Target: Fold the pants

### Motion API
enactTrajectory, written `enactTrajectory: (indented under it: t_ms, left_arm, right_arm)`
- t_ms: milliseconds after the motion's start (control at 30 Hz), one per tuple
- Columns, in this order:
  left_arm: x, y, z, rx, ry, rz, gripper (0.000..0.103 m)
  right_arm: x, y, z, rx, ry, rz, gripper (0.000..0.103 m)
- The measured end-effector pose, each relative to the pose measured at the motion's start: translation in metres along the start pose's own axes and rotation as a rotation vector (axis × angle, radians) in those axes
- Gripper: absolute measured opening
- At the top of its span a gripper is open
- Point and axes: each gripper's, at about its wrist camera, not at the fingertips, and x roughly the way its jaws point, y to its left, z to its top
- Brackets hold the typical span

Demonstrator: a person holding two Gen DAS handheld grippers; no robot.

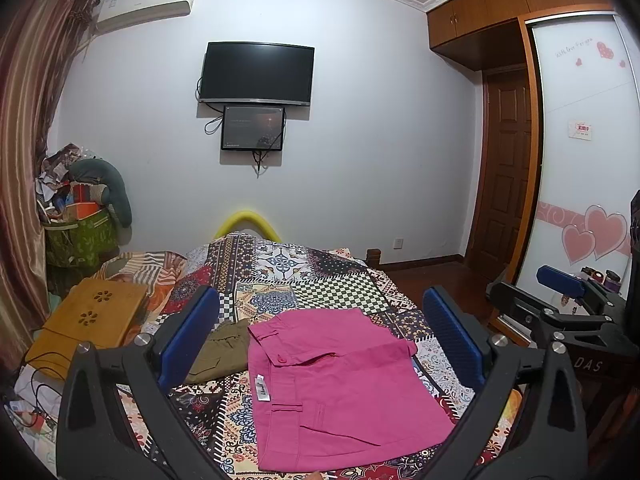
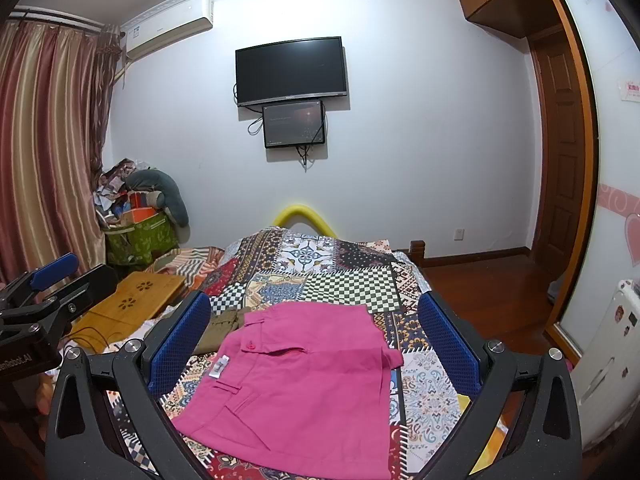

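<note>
Pink pants lie folded into a compact rectangle on the patchwork quilt, waistband and white label to the left. My left gripper is open, its blue pads apart on either side of the pants and above them, holding nothing. My right gripper is open too, framing the same pants from slightly further right, and it also shows at the right edge of the left wrist view. Olive pants lie crumpled just left of the pink ones.
A wooden lap tray with cables sits at the bed's left side. A green bag piled with clutter stands in the far left corner by the curtain. A wardrobe and wooden floor lie to the right.
</note>
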Motion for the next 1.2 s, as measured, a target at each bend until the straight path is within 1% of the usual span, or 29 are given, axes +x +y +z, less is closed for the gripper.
enactTrajectory:
  t_ms: [867, 1033, 1200]
  left_arm:
    - [0.007, 0.001, -0.003, -0.001, 0.013, -0.001, 0.103]
    - [0.016, 0.003, -0.005, 0.001, 0.025, 0.005, 0.103]
    - [0.039, 0.008, -0.007, 0.016, 0.056, 0.032, 0.103]
  right_arm:
    - [0.003, 0.005, -0.002, 0.003, 0.015, 0.016, 0.103]
    - [0.01, 0.001, -0.002, 0.005, 0.026, 0.021, 0.103]
    - [0.027, -0.007, -0.005, 0.004, 0.057, 0.018, 0.103]
